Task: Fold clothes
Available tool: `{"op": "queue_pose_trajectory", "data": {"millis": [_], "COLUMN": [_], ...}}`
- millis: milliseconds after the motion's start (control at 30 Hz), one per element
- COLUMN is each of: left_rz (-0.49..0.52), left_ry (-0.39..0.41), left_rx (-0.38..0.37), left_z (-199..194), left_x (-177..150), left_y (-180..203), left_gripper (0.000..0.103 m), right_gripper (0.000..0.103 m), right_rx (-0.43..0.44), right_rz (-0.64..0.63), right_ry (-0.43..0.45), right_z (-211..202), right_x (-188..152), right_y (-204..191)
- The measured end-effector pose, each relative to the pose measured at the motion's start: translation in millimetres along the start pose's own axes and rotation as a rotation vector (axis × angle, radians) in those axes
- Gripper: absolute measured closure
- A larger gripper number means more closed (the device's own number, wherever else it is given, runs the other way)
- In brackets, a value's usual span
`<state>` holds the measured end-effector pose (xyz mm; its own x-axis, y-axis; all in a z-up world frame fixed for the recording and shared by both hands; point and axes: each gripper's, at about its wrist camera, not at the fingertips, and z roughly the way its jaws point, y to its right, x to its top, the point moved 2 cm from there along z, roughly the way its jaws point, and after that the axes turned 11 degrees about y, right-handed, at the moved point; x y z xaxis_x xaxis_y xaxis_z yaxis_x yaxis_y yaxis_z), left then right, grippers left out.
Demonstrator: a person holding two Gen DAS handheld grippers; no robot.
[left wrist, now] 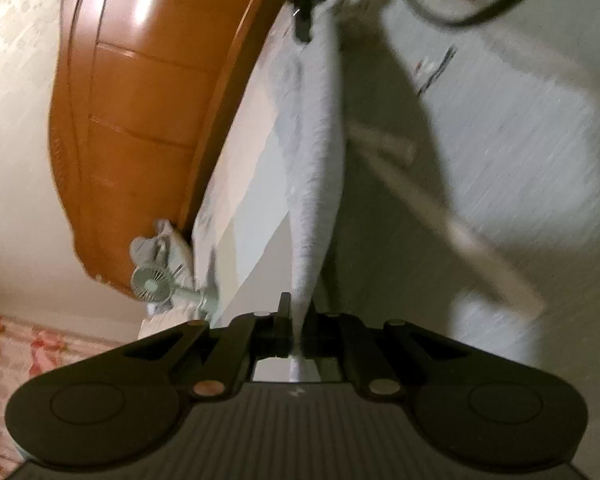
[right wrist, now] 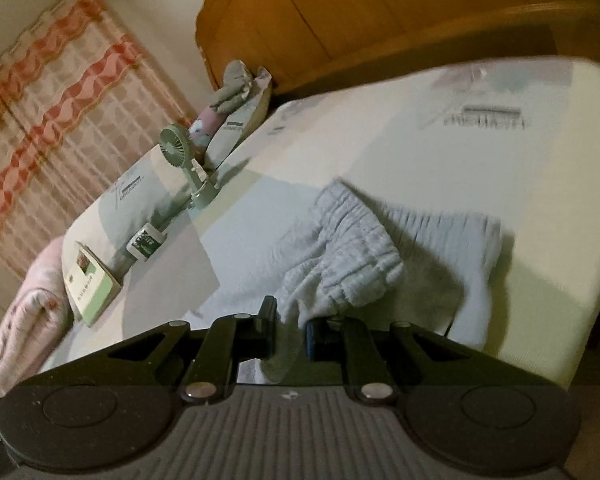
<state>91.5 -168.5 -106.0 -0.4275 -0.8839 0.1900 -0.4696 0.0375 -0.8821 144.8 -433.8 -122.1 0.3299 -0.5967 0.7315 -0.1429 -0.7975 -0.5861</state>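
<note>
1. Our left gripper [left wrist: 300, 320] has its fingers clamped on a thin edge of the pale grey-lilac garment [left wrist: 320, 152]. From those fingers the cloth runs straight ahead as one taut band, its long axis along the line the fingers point, up to the right gripper [left wrist: 304, 24] at its far end.
2. Our right gripper [right wrist: 290, 326] has its fingers drawn close on a thicker bunch of the same garment [right wrist: 340, 252], at or near the gathered elastic waistband [right wrist: 360, 232]. The rest spills ahead and to the right of the fingers onto the bed [right wrist: 480, 160].
3. We judge the garment is stretched between both grippers, part of it above the bed, so the coming fold turns on keeping that long axis straight; each hand holds its own end, neither nearer.
4. No container shows. Left of the right fingers, well apart, stand a small fan [right wrist: 176, 148] and a booklet [right wrist: 92, 280].
</note>
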Motion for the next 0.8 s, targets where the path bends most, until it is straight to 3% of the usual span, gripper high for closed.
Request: {"op": "queue_pose_trajectory", "data": {"millis": [333, 667, 767, 800], "left_rz": [-0.035, -0.139, -0.170, -0.181], "left_ry": [0.046, -0.004, -0.029, -0.037], "left_rx": [-0.127, -0.216, -0.232, -0.236], "left_z": [-12, 11, 16, 18], "left_x": [49, 67, 69, 68], "left_y": [16, 13, 12, 12], "left_gripper": [0.101, 0.101, 0.101, 0.101], "right_gripper": [0.086, 0.085, 0.069, 0.069], "right_rx": [0.004, 0.028, 0.044, 0.053], "right_rz": [-0.112, -0.044, 0.042, 0.078], "right_ry": [-0.088, -0.177, -0.167, -0.160], "right_z": [0, 7, -1, -4], "right_x": [24, 32, 28, 26], "right_y": [26, 57, 68, 72]}}
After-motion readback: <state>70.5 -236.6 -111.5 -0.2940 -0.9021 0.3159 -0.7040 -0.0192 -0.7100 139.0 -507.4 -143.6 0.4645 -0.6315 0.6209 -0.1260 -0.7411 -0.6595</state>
